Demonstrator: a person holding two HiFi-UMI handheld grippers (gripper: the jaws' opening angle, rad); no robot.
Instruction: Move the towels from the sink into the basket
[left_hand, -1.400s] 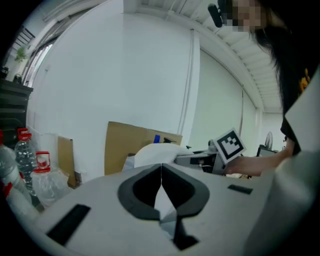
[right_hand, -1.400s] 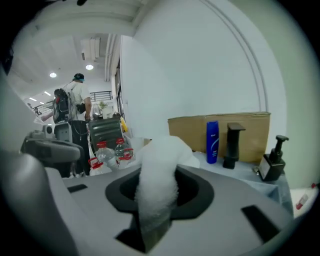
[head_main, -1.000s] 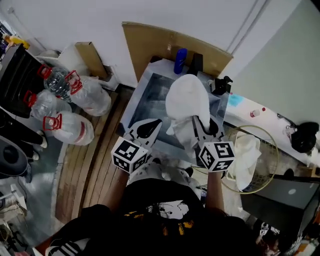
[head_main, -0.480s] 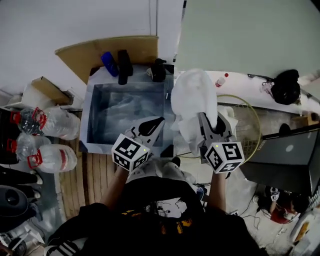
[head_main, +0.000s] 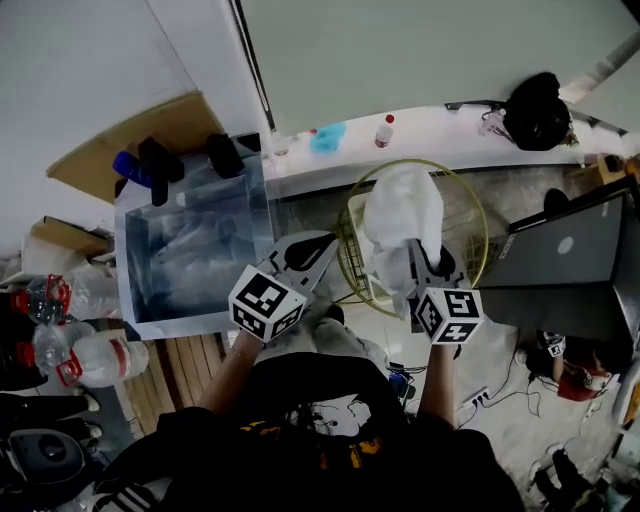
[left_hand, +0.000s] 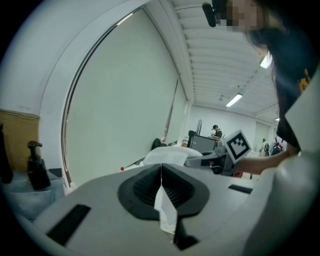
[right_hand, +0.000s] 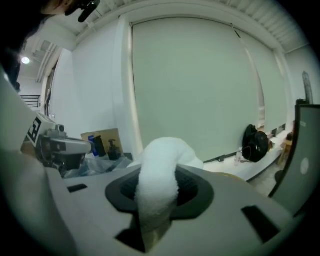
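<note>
White towel (head_main: 400, 215) over wire basket (head_main: 462, 200)

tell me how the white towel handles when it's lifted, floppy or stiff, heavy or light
Likely floppy: the white towel droops in loose folds around the right gripper. Probably light for its bulk: one pinch carries it whole over the basket. Probably not slippery: it bulges thick and nubby between that gripper's jaws.

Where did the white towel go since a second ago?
The right tool carried the white towel sideways from over the sink to over the basket, gripping it all along. The left tool swung along too, shut on a thin white scrap. Nothing was let go. Sink and basket stayed put.
</note>
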